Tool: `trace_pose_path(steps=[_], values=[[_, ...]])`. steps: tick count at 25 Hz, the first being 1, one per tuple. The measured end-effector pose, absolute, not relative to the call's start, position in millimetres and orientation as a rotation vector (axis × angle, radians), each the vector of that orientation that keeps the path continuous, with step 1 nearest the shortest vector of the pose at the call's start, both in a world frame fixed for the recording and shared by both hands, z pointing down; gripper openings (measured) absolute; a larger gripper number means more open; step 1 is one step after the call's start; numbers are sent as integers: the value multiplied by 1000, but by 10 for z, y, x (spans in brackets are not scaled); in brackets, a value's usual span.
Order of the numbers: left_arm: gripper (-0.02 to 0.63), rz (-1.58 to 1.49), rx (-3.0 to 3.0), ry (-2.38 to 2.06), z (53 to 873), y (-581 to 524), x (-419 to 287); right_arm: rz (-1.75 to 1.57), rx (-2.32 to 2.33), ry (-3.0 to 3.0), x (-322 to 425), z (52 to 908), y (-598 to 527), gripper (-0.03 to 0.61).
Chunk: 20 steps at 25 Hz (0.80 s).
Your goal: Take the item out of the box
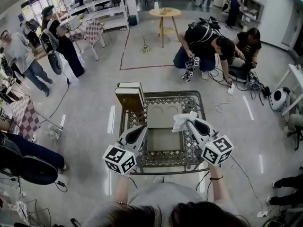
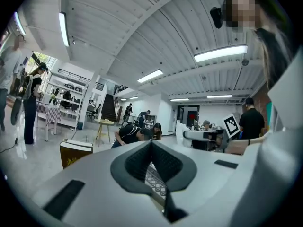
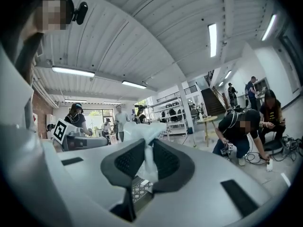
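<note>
A white crumpled item is clamped in the right tongs by the open box at bench centre; the left tongs are closed, empty.

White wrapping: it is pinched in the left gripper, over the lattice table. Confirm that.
Wrong gripper. The white wrapping is pinched in the right gripper, over the lattice table. The right gripper view shows it between the jaws.
</note>
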<state>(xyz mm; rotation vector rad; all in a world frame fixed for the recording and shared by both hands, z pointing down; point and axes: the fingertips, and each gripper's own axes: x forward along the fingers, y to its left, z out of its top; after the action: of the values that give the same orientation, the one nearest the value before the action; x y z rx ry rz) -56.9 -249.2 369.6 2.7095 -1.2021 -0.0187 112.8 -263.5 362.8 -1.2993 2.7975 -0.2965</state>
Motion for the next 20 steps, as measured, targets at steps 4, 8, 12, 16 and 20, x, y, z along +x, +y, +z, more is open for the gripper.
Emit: trace_pose_path(steps=[4,8,12,16,20], values=[[17,-14,2750,-1227,3592,-2466,-569,-218,-1313,2787,1187,3501,-2609,71],[18,-25,2760,-1236,3556,-2449,-569,-170,-1332,2775,1222,3441,-2601,71],[18,-29,2769,-1245,3511,-2440,-588,-133,-1336,2764,1216,3377,-2589,69],[17,-35,2776,-1252,3484,-2429,-579,-112,-1331,2760,1224,3341,-2577,69],[17,-30,2780,-1256,3495,-2439,-573,-104,-1332,2760,1236,3354,-2585,69]])
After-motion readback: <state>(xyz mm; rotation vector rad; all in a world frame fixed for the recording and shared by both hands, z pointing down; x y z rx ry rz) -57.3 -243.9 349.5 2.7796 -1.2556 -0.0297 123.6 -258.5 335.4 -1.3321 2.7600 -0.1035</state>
